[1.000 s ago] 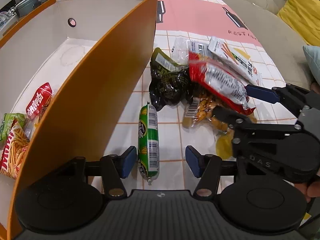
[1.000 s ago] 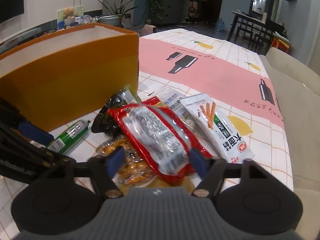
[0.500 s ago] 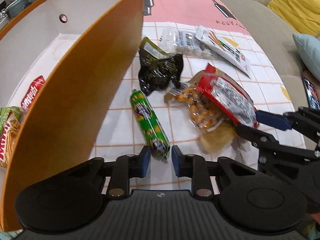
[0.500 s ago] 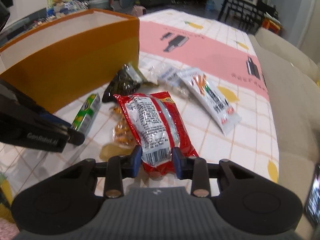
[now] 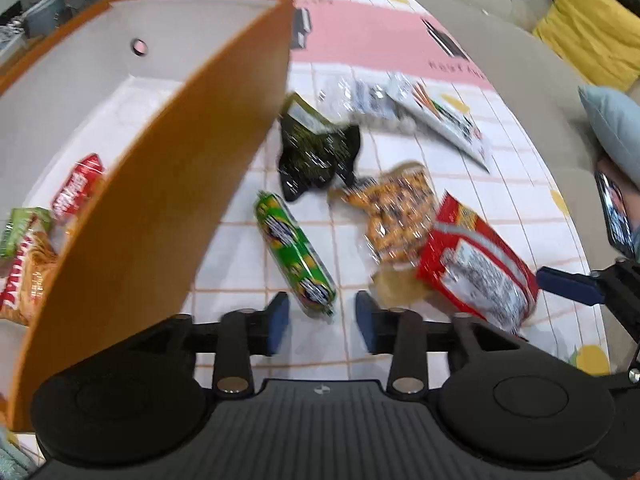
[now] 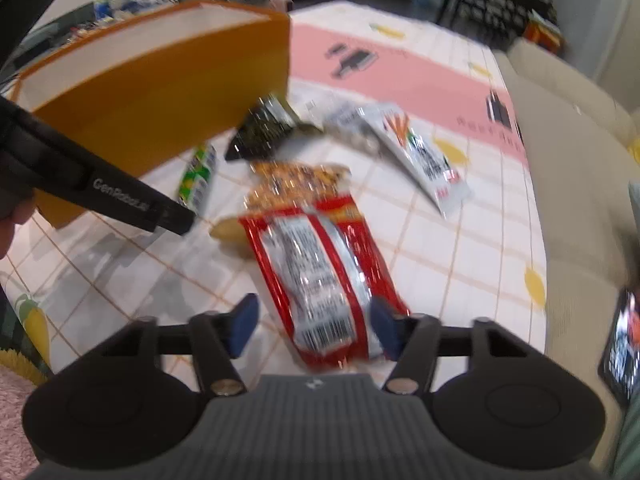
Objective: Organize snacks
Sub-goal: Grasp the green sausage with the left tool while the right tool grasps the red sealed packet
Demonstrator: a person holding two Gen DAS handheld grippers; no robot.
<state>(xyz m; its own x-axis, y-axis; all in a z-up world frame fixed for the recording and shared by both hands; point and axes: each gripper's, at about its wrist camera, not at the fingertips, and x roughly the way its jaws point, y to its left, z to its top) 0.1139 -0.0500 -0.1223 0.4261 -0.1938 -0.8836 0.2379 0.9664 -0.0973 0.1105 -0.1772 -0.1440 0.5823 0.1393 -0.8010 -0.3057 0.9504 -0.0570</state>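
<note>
Lying low in the right wrist frame, the red packet (image 6: 320,280) sits between the right gripper (image 6: 316,324) pads as its jaws open, gripping nothing. Lower centre of the left view, the green sausage (image 5: 294,254) ends between the left gripper (image 5: 322,320) opening jaws, ungripped, near the orange box (image 5: 160,184) at left.

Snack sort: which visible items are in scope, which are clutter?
In scope:
orange cardboard box
green sausage stick
red foil packet
black crinkled pouch
clear peanut bag
white carrot-print packet

Clutter:
yellow cushion
black phone
</note>
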